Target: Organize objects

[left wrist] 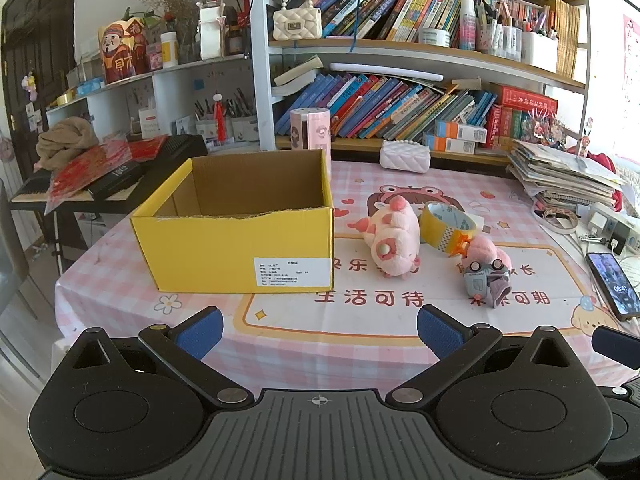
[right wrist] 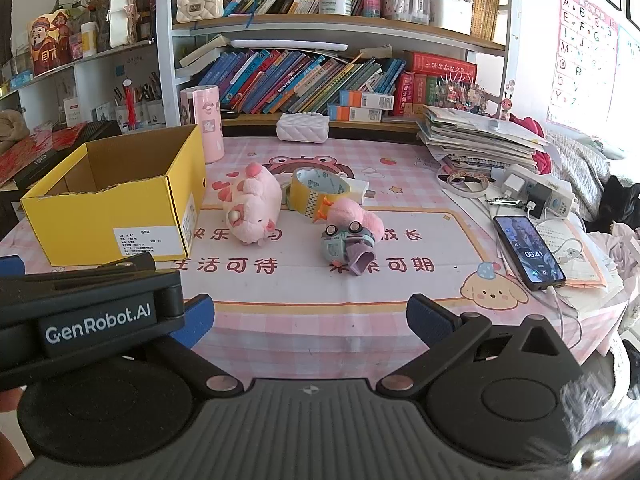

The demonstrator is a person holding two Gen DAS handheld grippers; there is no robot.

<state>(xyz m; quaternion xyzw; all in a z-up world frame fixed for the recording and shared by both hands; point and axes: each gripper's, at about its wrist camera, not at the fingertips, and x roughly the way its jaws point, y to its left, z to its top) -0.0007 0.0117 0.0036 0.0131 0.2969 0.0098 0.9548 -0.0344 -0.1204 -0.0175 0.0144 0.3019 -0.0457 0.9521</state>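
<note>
Yellow cardboard box (left wrist: 236, 236) sits left of a pink plush pig (left wrist: 394, 236) and tape roll (left wrist: 450, 226). Both the left gripper (left wrist: 319, 330) and right gripper (right wrist: 310, 320) hover near, jaws spread and holding nothing.

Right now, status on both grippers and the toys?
Left gripper and right gripper open, empty. Pink plush, tape roll, toy car on table; yellow box open. Nothing blocking.

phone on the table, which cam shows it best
The right wrist view: the phone lies whole, its lit screen and plugged-in white cable visible. In the left wrist view the phone sits at the far right edge, squeezed by fisheye distortion.
</note>
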